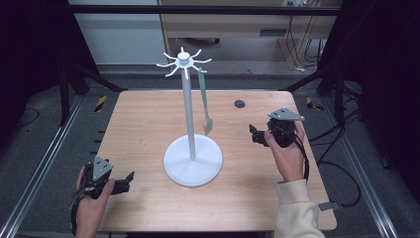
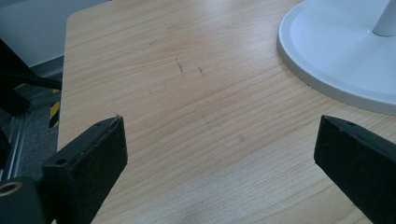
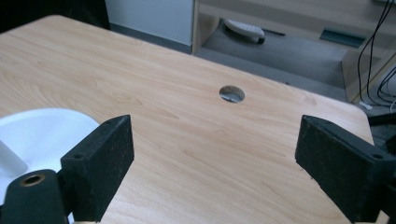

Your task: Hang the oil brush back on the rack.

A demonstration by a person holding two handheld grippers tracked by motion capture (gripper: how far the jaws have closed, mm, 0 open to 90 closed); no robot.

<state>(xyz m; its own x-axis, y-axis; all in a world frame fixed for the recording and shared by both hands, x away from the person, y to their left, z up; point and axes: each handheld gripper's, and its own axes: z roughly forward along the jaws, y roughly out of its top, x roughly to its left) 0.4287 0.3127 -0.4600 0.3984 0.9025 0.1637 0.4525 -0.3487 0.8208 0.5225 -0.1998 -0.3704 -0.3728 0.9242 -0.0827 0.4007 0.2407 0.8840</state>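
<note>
The left tongs (image 1: 130, 177) are held near the counter's (image 1: 148, 119) near left corner, jaws wide apart with nothing between them. The right tongs (image 1: 253, 134) are kept farther off on the right, also apart and bare. Between them a white stand (image 1: 192, 159) is set, and a green spoon (image 1: 205, 108) is hung from a far hook, likely so it can be reached.

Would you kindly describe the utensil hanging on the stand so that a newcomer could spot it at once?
Start at the light wooden table and find the tall white stand with a round base at its middle. From one hooked arm of the white hook crown at the top hangs a slim green-handled utensil, head down beside the pole. It is the stand's one hanging item.
</note>
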